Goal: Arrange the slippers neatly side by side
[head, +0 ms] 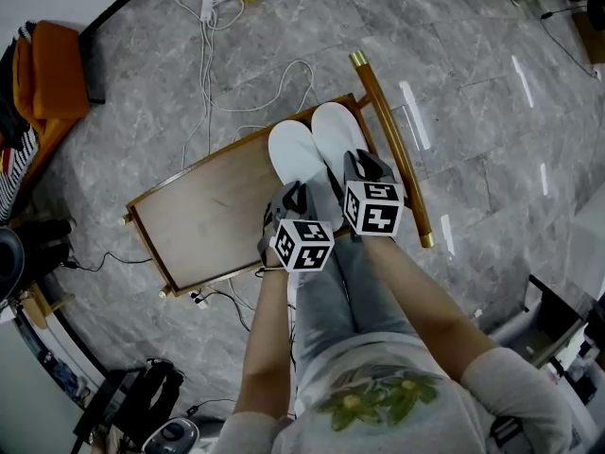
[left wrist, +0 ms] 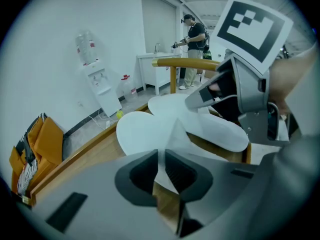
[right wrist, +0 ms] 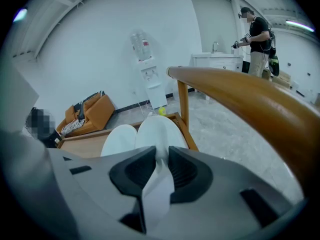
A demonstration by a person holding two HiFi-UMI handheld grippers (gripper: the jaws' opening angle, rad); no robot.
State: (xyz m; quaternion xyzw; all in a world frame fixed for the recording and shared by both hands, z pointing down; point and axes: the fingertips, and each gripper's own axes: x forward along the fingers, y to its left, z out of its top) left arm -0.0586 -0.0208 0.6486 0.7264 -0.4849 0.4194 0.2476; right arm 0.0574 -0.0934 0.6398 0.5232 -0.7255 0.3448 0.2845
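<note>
White soft fabric slippers (head: 326,140) side by side, touching, toes forward, on brown wooden rimmed board (head: 208,218). We keep forearms stretched forward, parallel. Left gripper (left wrist: 160,170) pinching left slipper (left wrist: 140,131) heel fabric; right gripper (right wrist: 161,168) pinching right slipper (right wrist: 160,130) heel.

I can't see either heel: the left gripper (head: 295,197) covers the left slipper's (head: 293,154), the right gripper (head: 364,166) the right slipper's (head: 337,130). Far person (left wrist: 195,39) at one o'clock: hands too small to read.
</note>
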